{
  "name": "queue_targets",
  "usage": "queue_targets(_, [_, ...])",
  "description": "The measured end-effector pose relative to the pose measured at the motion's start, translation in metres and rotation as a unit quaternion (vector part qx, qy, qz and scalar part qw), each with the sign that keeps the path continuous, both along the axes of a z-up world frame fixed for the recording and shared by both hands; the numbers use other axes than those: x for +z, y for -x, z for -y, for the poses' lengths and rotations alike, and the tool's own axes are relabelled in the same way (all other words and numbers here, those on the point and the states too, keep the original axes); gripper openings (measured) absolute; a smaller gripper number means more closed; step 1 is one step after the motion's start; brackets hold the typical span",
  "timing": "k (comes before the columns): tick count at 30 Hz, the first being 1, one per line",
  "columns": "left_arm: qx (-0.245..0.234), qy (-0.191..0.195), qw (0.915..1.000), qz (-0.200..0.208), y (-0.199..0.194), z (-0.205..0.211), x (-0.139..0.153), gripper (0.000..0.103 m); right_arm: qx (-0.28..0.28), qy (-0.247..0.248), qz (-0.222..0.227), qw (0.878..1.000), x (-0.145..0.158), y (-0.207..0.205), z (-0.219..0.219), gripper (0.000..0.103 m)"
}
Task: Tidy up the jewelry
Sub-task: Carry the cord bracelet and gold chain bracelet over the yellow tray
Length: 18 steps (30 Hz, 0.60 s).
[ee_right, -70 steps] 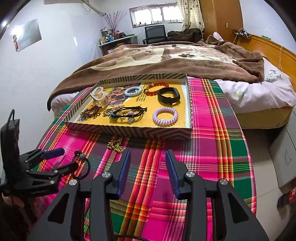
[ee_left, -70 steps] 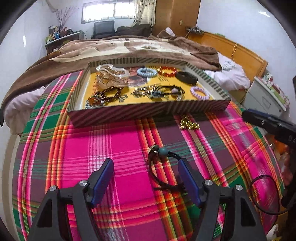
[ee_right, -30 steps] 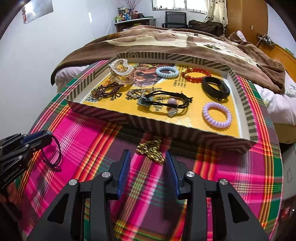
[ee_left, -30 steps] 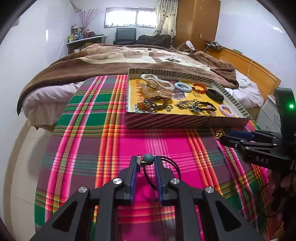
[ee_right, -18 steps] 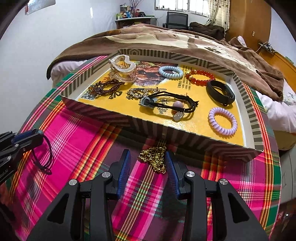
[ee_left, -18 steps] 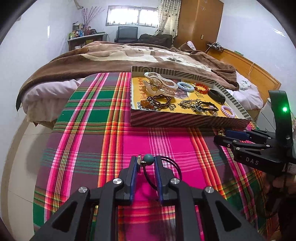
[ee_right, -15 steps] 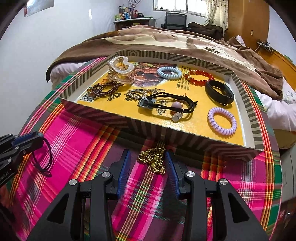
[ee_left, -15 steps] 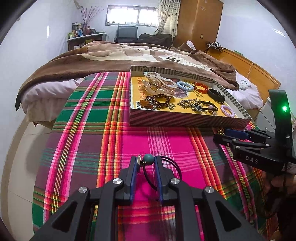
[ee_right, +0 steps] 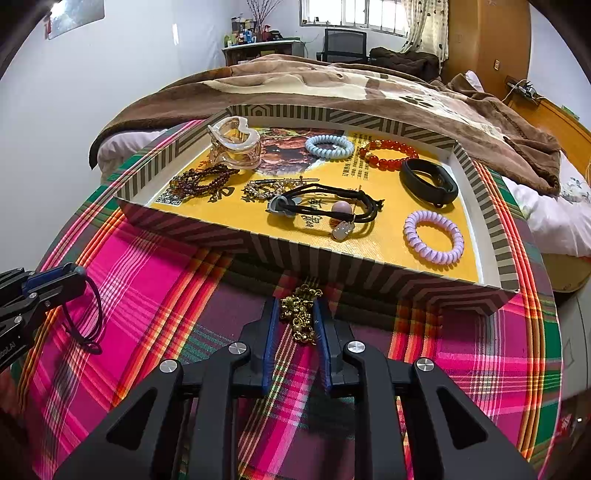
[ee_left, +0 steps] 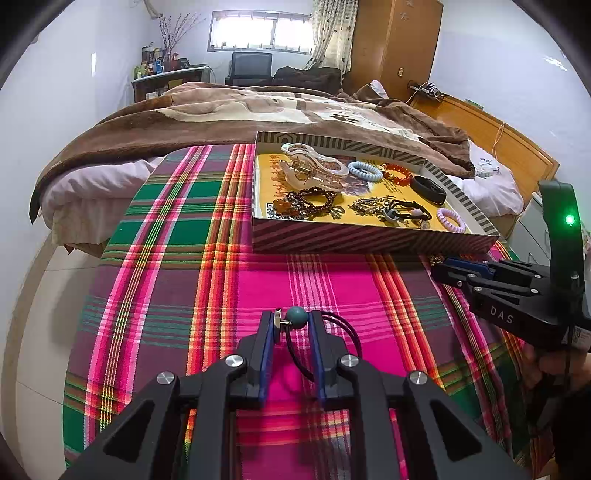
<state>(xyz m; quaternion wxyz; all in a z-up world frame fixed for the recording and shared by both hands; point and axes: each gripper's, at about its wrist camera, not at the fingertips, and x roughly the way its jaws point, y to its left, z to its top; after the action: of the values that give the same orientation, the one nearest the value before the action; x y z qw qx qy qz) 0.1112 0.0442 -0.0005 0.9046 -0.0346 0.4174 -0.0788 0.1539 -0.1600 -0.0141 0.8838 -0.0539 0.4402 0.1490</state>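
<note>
Bright daylight from the far window [ee_left: 260,35]; sharp pictures, fisheye-bent with dark corners.

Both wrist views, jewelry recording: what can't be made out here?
- Gold chain: right wrist view, its sides are covered by the closing right gripper; firm contact unclear. In the left wrist view it is almost hidden behind that gripper.
- Black hair tie: left wrist view, the left gripper covers part of its loop.
- Tray print: text too small.
- Person: only a hand, cut by the edge.
</note>
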Motion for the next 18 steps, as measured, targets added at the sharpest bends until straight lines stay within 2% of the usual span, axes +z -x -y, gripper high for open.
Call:
queue_targets(1, [0.0, 0.0, 1.0, 0.0, 0.0, 0.001, 0.0, 0.019, 0.001, -0.002, 0.001, 1.0, 0.0, 0.001, 0.0, 0.009])
queue_targets(11, [0.0, -0.003, 1.0, 0.003, 0.002, 0.003, 0.004, 0.018, 0.003, -0.014, 0.001, 1.0, 0.003, 0.008, 0.004, 0.005])
queue_targets(18, [-0.006, -0.009, 0.9999, 0.013, 0.006, 0.01, 0.017, 0.018, 0.003, -0.029, 0.015, 0.999, 0.017, 0.018, 0.011, 0.005])
